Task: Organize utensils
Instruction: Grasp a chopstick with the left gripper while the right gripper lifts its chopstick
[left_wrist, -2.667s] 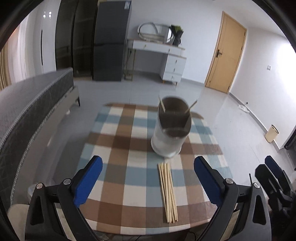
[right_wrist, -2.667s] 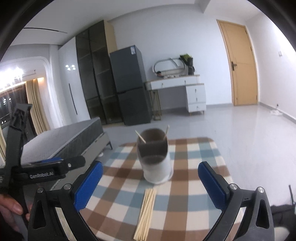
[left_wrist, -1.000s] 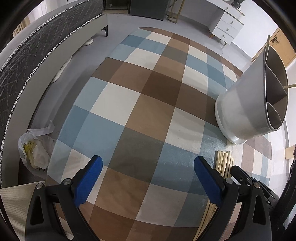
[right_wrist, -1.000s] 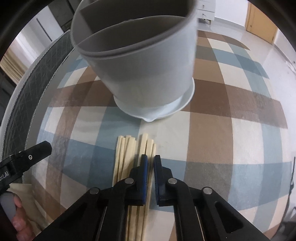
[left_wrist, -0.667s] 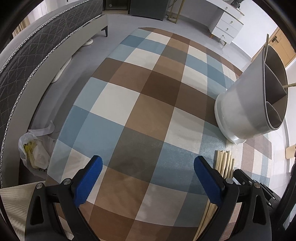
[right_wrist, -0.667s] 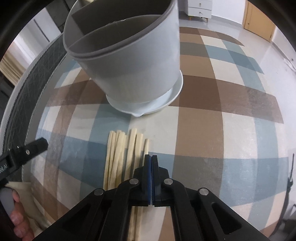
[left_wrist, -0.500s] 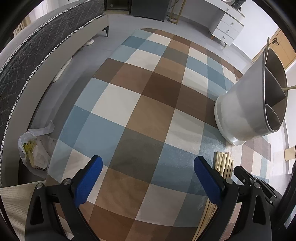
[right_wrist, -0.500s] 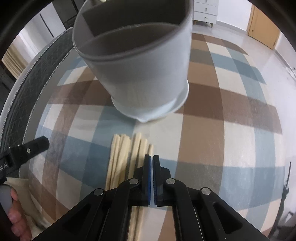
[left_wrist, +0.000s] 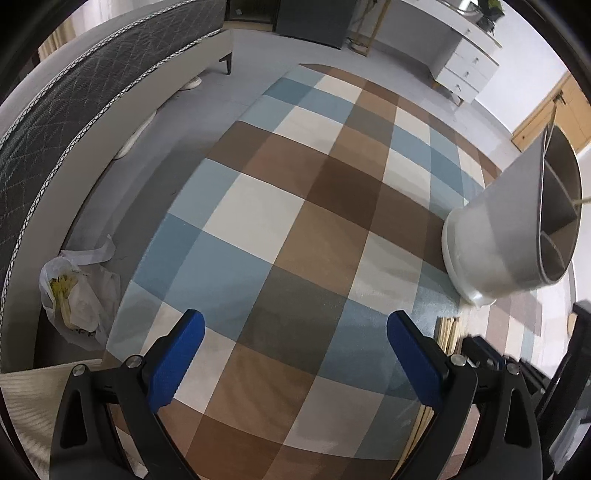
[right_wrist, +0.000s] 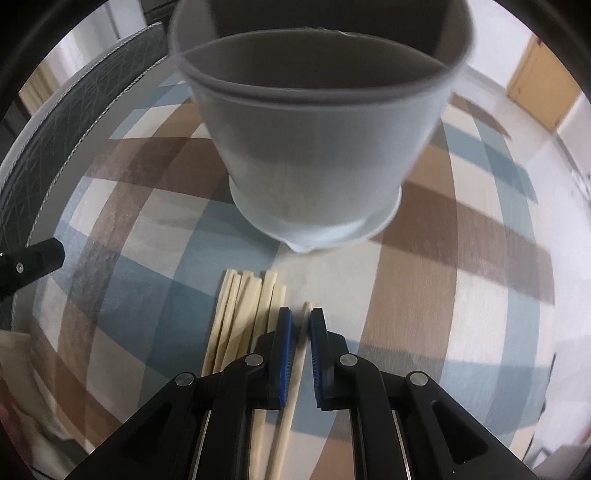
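Note:
A row of pale wooden chopsticks (right_wrist: 240, 310) lies on the checked tablecloth (right_wrist: 424, 302), just in front of a white divided utensil holder (right_wrist: 314, 155). My right gripper (right_wrist: 300, 321) is low over the row, its jaws narrowly apart around the rightmost chopstick (right_wrist: 295, 373), which still lies on the cloth. My left gripper (left_wrist: 295, 343) is open and empty above the cloth to the left. In the left wrist view the holder (left_wrist: 506, 236) stands at the right with two sticks in it, and the chopsticks (left_wrist: 448, 332) show beside my right finger.
A dark quilted bed (left_wrist: 66, 103) runs along the left of the table. A plastic bag (left_wrist: 77, 291) lies on the floor by the table's left edge. A white dresser (left_wrist: 465, 55) and a wooden door (left_wrist: 546, 114) stand far behind.
My right gripper's jaws were pressed together half a second ago; now they stand slightly apart around the rightmost chopstick, closer to the holder. The left gripper has barely moved.

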